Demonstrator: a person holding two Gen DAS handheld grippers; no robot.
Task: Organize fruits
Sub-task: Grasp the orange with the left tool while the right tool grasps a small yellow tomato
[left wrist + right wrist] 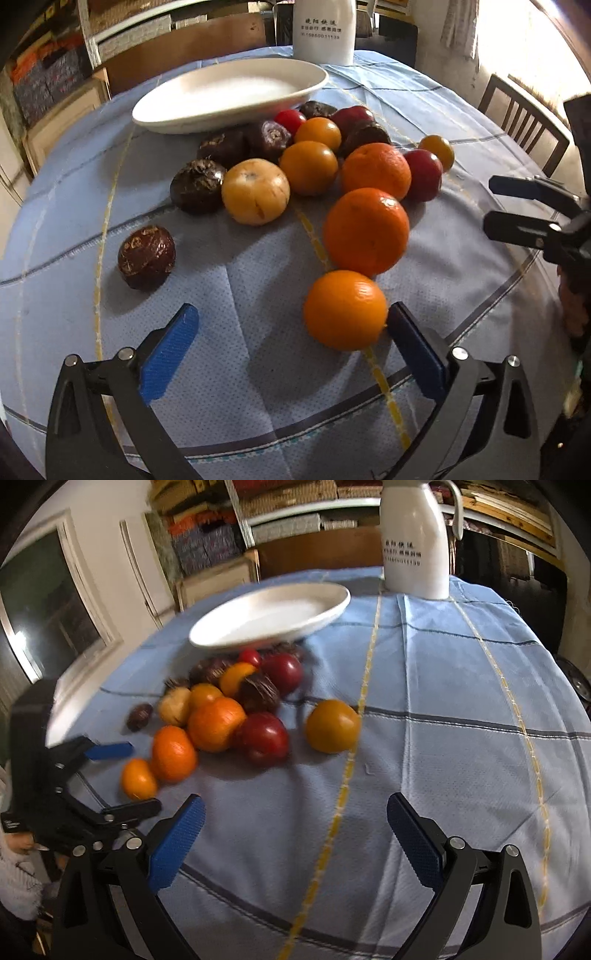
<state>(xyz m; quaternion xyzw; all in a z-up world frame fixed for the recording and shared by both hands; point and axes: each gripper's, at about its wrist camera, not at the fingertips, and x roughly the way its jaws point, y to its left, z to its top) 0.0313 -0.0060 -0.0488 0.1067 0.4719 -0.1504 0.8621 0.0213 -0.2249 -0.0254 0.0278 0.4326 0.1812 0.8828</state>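
Fruit [310, 166] lies in a loose heap on the blue checked tablecloth [258, 369], just in front of the white plate [229, 94]: oranges, red and yellow tomatoes and dark wrinkled passion fruit. The left gripper [291, 347] is spread wide and low over the cloth, with the nearest orange [345, 309] between its blue pads, touching or almost touching the right-hand one. The right gripper [295, 830] is also spread wide and holds nothing, above bare cloth near a lone yellow tomato [331, 725]. A white jug [415, 539] stands behind the plate.
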